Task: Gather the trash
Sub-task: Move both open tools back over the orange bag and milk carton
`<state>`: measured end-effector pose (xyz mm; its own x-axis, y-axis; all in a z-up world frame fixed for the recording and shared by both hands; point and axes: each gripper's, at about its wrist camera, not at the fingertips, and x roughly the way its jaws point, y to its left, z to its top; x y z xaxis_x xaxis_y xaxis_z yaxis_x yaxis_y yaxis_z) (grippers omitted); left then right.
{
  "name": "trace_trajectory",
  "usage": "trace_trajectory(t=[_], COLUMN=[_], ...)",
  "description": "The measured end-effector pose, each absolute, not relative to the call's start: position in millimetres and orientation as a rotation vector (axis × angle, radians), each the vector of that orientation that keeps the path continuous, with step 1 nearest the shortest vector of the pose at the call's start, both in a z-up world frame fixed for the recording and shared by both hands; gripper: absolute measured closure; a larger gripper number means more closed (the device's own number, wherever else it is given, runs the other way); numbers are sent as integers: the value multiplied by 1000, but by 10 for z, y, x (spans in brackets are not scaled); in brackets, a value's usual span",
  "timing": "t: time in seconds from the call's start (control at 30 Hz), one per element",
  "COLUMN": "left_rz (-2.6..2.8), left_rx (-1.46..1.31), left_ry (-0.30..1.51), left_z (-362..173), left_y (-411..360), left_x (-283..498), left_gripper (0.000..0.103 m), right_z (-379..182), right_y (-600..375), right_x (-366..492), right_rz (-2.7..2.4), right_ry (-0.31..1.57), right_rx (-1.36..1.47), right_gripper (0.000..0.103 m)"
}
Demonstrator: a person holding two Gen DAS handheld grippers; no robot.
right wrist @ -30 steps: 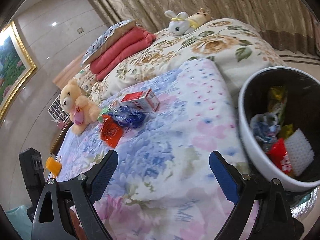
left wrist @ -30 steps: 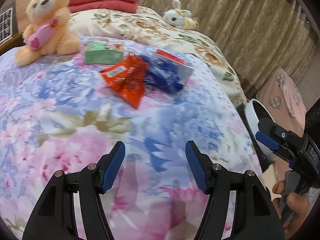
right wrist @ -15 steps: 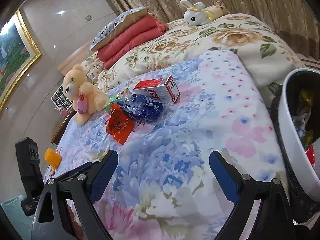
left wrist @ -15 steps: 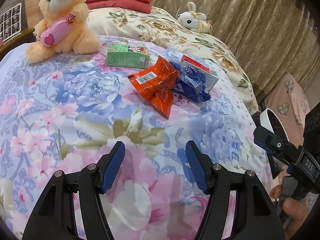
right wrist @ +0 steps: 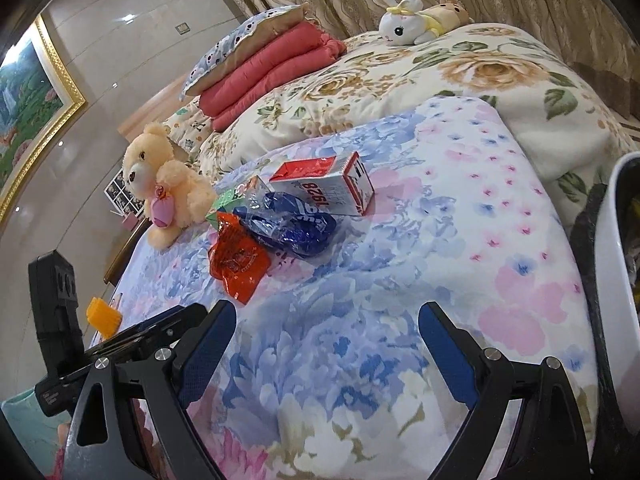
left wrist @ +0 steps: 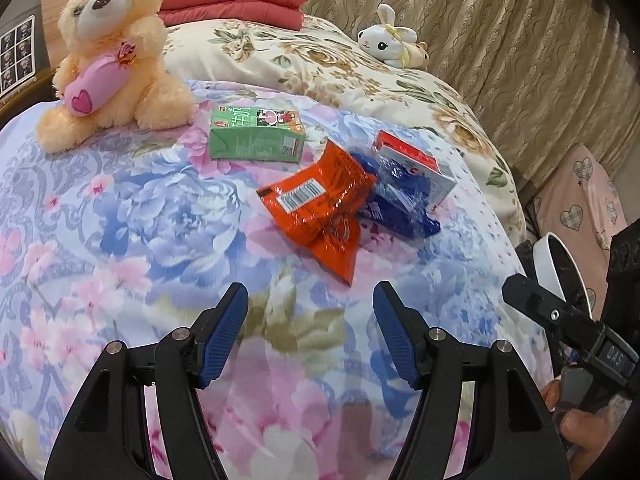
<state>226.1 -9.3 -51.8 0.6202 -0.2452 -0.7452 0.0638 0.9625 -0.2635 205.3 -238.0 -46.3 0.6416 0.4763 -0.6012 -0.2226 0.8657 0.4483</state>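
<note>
Left gripper [left wrist: 311,312]: jaws spread wide, nothing between the blue pads, held above the floral quilt [left wrist: 120,208]. Right gripper [right wrist: 327,332]: likewise parted and empty, over the same quilt.

Trash lies in one cluster mid-quilt, ahead of both grippers. An orange snack wrapper [left wrist: 324,208] lies nearest the left gripper, barcode up. A crumpled blue plastic wrapper [left wrist: 394,204] touches its right edge and partly overlaps it. A red-and-white carton [right wrist: 328,188] lies on its side just behind the blue wrapper, in contact with it. A green carton [left wrist: 256,134] lies flat beyond the orange wrapper, close to it; contact cannot be confirmed from either view.

A white-rimmed bin [right wrist: 612,280] stands off the quilt's right edge; its contents are largely cut off by the frame.

A peach teddy bear [left wrist: 112,52] sits at the far left of the quilt, near the green carton. A white plush rabbit [right wrist: 404,24] lies on the rose-print bedding behind.
</note>
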Motion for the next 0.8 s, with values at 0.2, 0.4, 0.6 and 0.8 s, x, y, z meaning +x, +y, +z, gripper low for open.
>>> trace_trajectory(t=[0.2,0.4,0.6,0.8], left_rz=[-187,-192,-198,-202], left_rx=[-228,-223,-226,-222], left_ry=[904,911,917,920], left_z=[-550,-578,-618,-661], left_y=[-89,-67,-39,-55], left_x=[2435,2583,2704,2784], left_gripper=[36,36,36,36], right_z=[-477,-492,-497,-499], right_y=[-2275,-2162,-2177,-2430], right_x=[2233,2439,2604,2709], right_rz=[421,450,454,402], right_ry=[785,791,794,787], right_rx=[340,332,354,371], right_gripper=[9,10,10,10])
